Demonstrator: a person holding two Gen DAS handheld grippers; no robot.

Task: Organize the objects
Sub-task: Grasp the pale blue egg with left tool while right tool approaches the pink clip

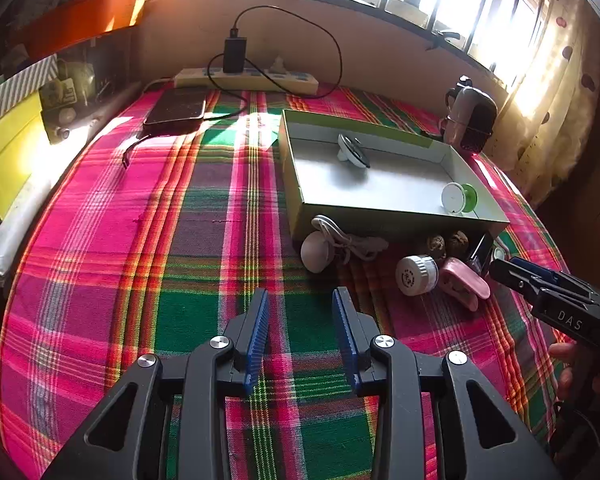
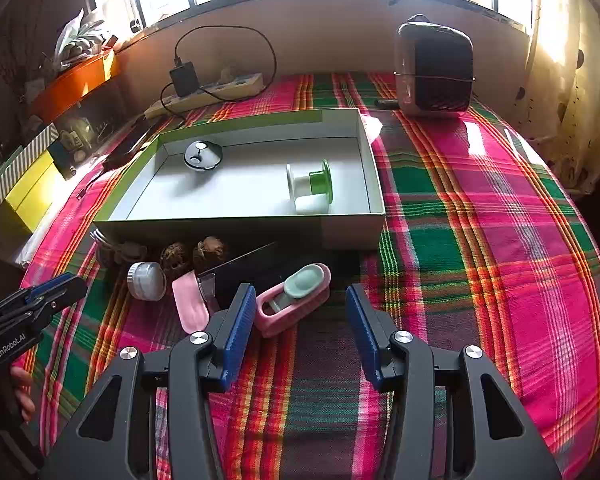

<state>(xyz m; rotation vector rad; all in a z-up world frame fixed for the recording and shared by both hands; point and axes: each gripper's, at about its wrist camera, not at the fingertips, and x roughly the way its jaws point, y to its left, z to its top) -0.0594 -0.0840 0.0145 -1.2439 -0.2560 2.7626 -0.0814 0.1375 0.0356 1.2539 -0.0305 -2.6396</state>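
Right wrist view: the right gripper [image 2: 300, 320] is hovering, jaws apart and empty, before the pink holder [image 2: 292, 300] beside the box [image 2: 352, 232]. Left gripper [image 1: 300, 336] is likewise gaping. Next, probably closing on it.

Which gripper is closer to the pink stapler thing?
Right. The right gripper is open just in front of the pink stapler. The left gripper is open over bare cloth, well off to the stapler's left.
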